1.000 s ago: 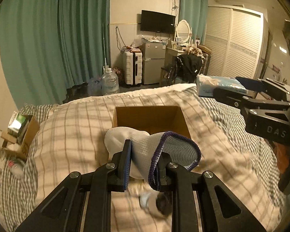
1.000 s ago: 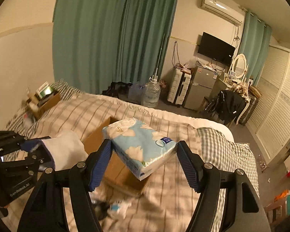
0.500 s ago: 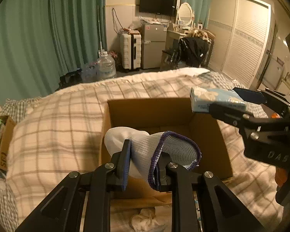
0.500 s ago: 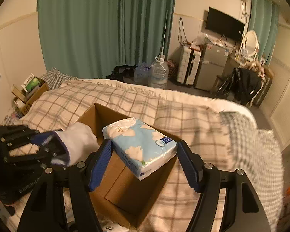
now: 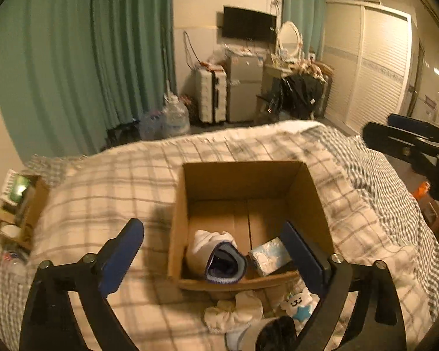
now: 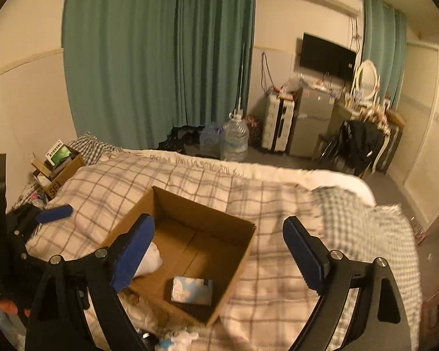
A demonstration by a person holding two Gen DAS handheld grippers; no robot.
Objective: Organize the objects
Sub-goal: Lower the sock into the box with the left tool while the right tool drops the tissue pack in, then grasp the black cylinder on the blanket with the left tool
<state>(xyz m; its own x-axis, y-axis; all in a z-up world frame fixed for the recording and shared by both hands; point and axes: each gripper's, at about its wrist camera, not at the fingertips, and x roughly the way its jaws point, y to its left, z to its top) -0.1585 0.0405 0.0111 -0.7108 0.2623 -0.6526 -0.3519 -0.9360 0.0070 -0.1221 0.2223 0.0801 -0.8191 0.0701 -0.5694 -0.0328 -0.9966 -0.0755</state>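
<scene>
An open cardboard box (image 5: pixel 243 181) is set on a bed covered by a plaid blanket (image 5: pixel 108 181). Inside the box, a white sock with a purple-edged cuff (image 5: pixel 219 254) is seen lying near the front wall, and a pack of tissues (image 5: pixel 269 256) lies just beside it on the box floor; from the right wrist view the tissue pack (image 6: pixel 192 290) is shown flat on the bottom, with the sock (image 6: pixel 150 259) partly hidden behind a gripper finger.

The left gripper (image 5: pixel 216 251) is held above the near side of the box with its fingers spread wide and nothing between them. The right gripper (image 6: pixel 219 251) is likewise held wide apart and empty, over the box.

In front of the box, a crumpled white cloth (image 5: pixel 234 313) and a small white plush toy (image 5: pixel 295 304) are seen on the blanket.
</scene>
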